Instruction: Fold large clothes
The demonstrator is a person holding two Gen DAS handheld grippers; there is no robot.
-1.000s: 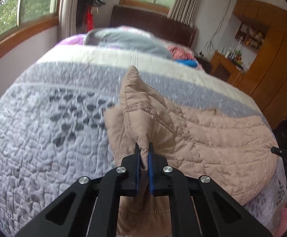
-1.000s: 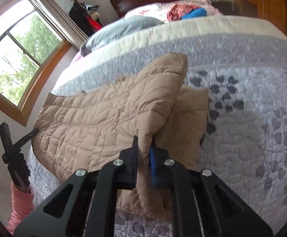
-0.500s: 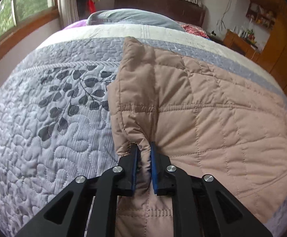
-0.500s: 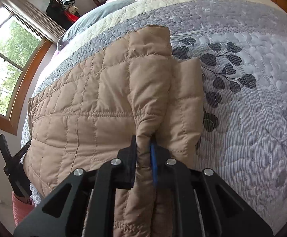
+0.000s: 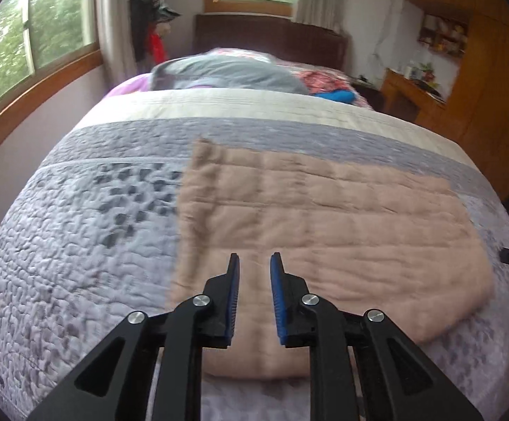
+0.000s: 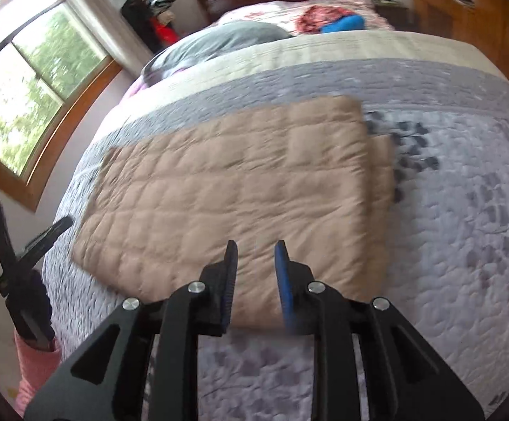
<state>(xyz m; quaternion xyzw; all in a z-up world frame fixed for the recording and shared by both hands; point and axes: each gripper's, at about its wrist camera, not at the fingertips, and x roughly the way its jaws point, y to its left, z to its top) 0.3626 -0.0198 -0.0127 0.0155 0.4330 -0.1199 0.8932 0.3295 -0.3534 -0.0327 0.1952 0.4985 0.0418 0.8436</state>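
The puffy tan quilted jacket [image 5: 324,231] lies flat on the bed, just in front of both grippers and a little below them. It makes a neat, almost square shape with stitched lines across it. On the far right side from the right gripper [image 6: 255,251], a thin strip of a lower layer peeks out past the top layer, so the edges do not match all the way there. I think the big fold is done, and maybe one more fold or a little tidy-up of that strip is left.

The left gripper [image 5: 253,263] has its two blue-padded fingers [image 5: 232,291] apart, with nothing between them. The right gripper's fingers are apart too, and hold nothing. Both hang above the near edge of the jacket and do not touch it.

Under the jacket is the soft grey-purple quilted bedspread with dark leaf shapes [image 5: 79,231]. Far ahead of the grippers sit a grey pillow [image 5: 226,73] and the dark wooden headboard [image 5: 272,38]
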